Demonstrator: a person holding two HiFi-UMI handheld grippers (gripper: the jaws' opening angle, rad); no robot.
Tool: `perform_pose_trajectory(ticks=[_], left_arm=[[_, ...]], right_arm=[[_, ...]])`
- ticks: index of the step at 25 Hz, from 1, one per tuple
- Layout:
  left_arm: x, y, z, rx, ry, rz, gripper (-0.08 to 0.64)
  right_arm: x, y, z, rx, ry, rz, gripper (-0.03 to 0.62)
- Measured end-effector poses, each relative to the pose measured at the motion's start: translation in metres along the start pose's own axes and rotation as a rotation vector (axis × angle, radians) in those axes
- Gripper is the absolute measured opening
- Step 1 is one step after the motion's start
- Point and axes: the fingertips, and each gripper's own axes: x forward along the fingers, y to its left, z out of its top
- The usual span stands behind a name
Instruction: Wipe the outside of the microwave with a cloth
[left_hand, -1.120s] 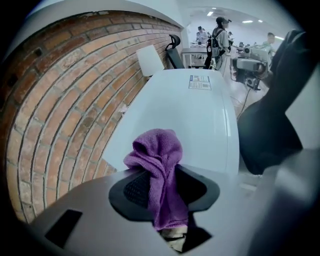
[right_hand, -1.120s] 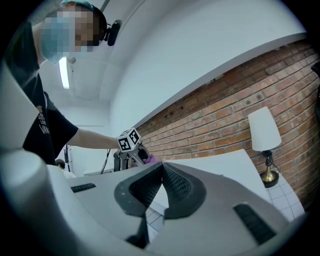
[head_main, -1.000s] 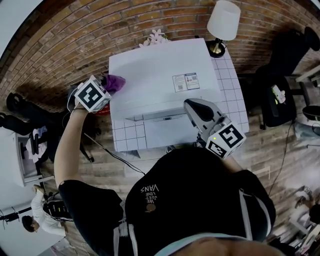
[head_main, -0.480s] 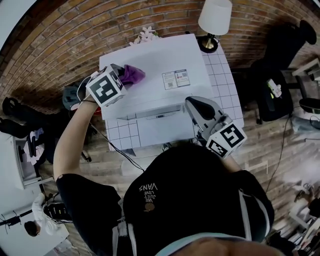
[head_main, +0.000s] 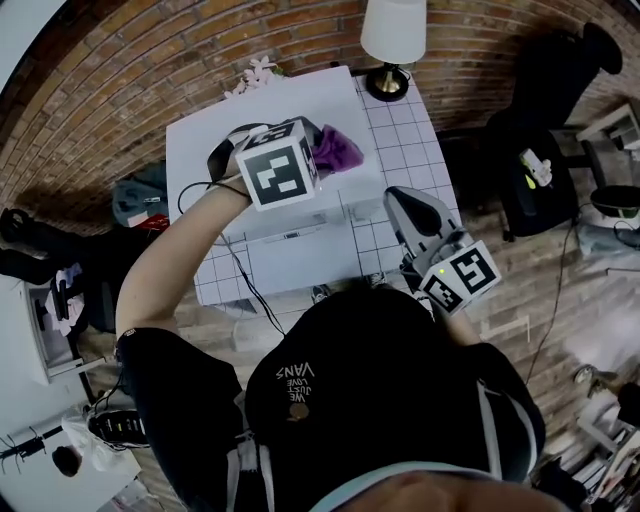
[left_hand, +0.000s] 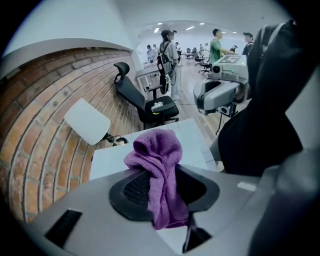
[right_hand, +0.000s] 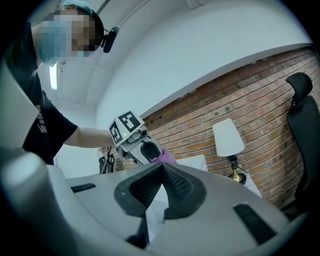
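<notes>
All three feeds look bright and evenly lit to me, with soft indoor light and no hard shadows. In the head view the white microwave (head_main: 300, 95) top glares almost featureless. In the left gripper view, ceiling lights (left_hand: 200, 23) glow far down the hall. Fisheye distortion bends the brick wall (head_main: 150, 50) into arcs, and every corner goes black. The purple cloth (left_hand: 157, 165) is sharp, while the distant background is soft.

So there's a table lamp (head_main: 392, 38) with a white shade and a brassy base on the back corner of a white grid-tiled table (head_main: 408, 150), near the brick wall (head_main: 150, 60). Pale pink flowers (head_main: 250, 72) sit by that wall too. A black office chair (head_main: 548, 110) stands off to the right on the wood floor (head_main: 560, 290).
</notes>
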Motion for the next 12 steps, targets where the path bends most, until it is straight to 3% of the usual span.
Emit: perform_pose_trajectory(ticks=[6, 12], left_arm=[[0.026, -0.014, 0.046, 0.044, -0.01, -0.049, 0.141], [0.026, -0.022, 0.038, 0.02, -0.001, -0.061, 0.141]], right_arm=[[-0.017, -0.025, 0.004, 0.003, 0.0, -0.016, -0.002], [-0.015, -0.029, 0.004, 0.002, 0.009, 0.006, -0.002]])
